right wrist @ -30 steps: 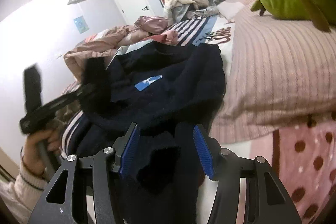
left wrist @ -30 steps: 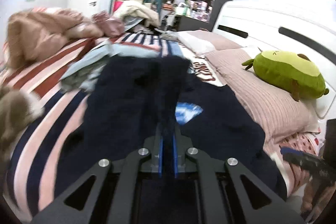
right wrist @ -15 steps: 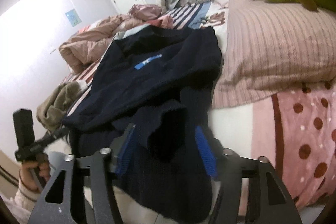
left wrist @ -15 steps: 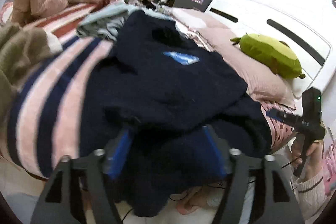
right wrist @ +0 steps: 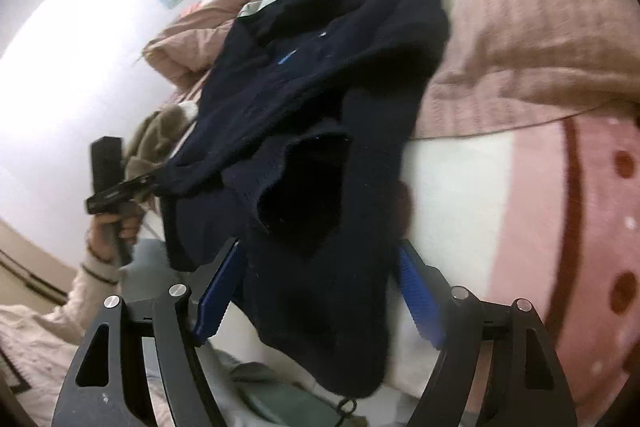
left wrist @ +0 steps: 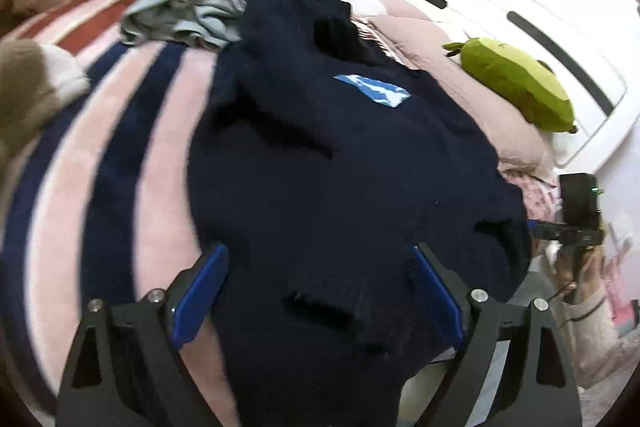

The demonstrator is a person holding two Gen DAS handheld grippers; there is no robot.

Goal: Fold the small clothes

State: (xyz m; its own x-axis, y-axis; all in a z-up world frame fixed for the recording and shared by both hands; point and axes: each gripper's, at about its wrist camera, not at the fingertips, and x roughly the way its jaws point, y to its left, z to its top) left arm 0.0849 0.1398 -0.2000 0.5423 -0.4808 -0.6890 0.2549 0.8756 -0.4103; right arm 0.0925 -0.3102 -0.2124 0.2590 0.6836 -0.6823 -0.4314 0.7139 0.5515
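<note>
A dark navy sweater (left wrist: 320, 163) with a light blue label (left wrist: 374, 93) lies spread on the bed, its lower part hanging over the bed's edge. My left gripper (left wrist: 318, 289) is open, its blue pads either side of the sweater's hanging hem. In the right wrist view the same sweater (right wrist: 320, 131) drapes over the edge, a sleeve cuff gaping at the middle. My right gripper (right wrist: 320, 291) is open around the hanging cloth. Each gripper also shows in the other's view: the right one (left wrist: 576, 227), the left one (right wrist: 116, 187).
A striped pink and navy blanket (left wrist: 120, 155) covers the bed. A grey-blue garment (left wrist: 192, 11) lies behind the sweater, a brown one (left wrist: 24, 87) at left. A green avocado plush (left wrist: 516, 83) sits on the pink pillow (right wrist: 532, 27). A white headboard (left wrist: 520, 7) stands at right.
My left gripper let go of the sweater and opened wide, then drew back to the bed's edge. My right gripper stayed open and pulled back and down. The sweater now lies flatter.
</note>
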